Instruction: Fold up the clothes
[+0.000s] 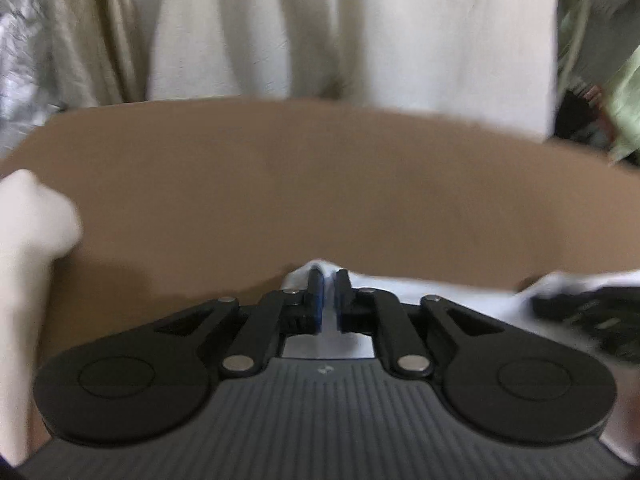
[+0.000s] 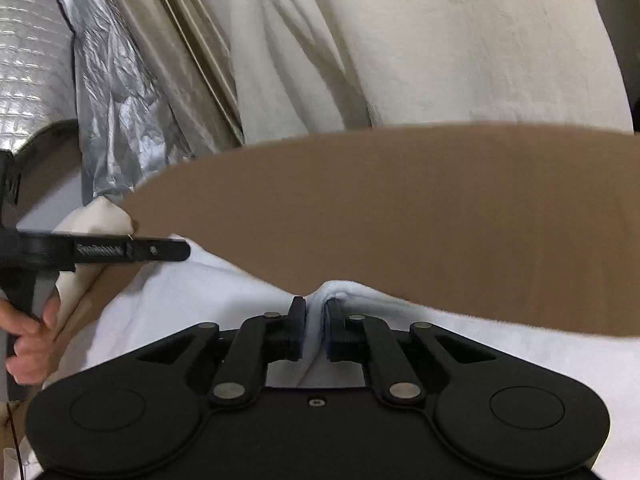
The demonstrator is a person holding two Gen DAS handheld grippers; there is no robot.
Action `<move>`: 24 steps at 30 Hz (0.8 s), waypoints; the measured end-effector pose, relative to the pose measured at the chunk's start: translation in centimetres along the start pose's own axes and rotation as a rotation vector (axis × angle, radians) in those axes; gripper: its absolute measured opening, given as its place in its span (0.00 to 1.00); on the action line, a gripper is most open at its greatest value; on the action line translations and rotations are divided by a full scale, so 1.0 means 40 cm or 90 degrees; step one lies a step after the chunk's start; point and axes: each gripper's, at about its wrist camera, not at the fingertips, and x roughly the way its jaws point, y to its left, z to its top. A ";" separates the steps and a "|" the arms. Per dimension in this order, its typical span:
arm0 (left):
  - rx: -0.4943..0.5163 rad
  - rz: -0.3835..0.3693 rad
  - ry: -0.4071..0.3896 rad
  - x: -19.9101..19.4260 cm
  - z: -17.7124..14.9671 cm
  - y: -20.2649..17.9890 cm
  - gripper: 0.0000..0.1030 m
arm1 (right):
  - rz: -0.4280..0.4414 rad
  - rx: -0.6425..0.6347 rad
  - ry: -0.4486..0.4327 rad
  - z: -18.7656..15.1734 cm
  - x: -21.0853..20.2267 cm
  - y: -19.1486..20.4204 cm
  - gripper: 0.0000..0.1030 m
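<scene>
Pinching a raised fold of the white garment (image 1: 420, 286), the left gripper (image 1: 328, 296) sits low in the frame's centre, jaws nearly together with cloth between them. The right gripper (image 2: 316, 320) does likewise — jaws narrowed onto a ridge of the cloth, which lies across the lower frame on the brown tabletop (image 2: 400, 208). Cream drapery (image 2: 400, 40) hangs along the top.

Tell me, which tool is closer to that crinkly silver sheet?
Left. The left tool pinches the white cloth near the table's left end, close to the silver sheet. The right tool pinches the same cloth farther right, away from the sheet.
</scene>
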 end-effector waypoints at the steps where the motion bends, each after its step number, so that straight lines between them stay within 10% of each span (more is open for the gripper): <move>1: 0.006 0.009 -0.016 -0.014 -0.009 -0.004 0.13 | 0.000 0.006 0.007 -0.003 -0.012 0.006 0.13; 5: -0.022 -0.036 -0.063 -0.132 -0.053 0.007 0.32 | -0.002 0.028 0.037 -0.013 -0.058 0.028 0.51; 14: 0.101 -0.058 0.032 -0.483 -0.310 -0.123 0.53 | 0.071 -0.097 0.164 -0.189 -0.226 0.241 0.55; 24: 0.020 -0.035 0.163 -0.625 -0.662 -0.179 0.60 | 0.059 -0.369 0.333 -0.464 -0.454 0.459 0.56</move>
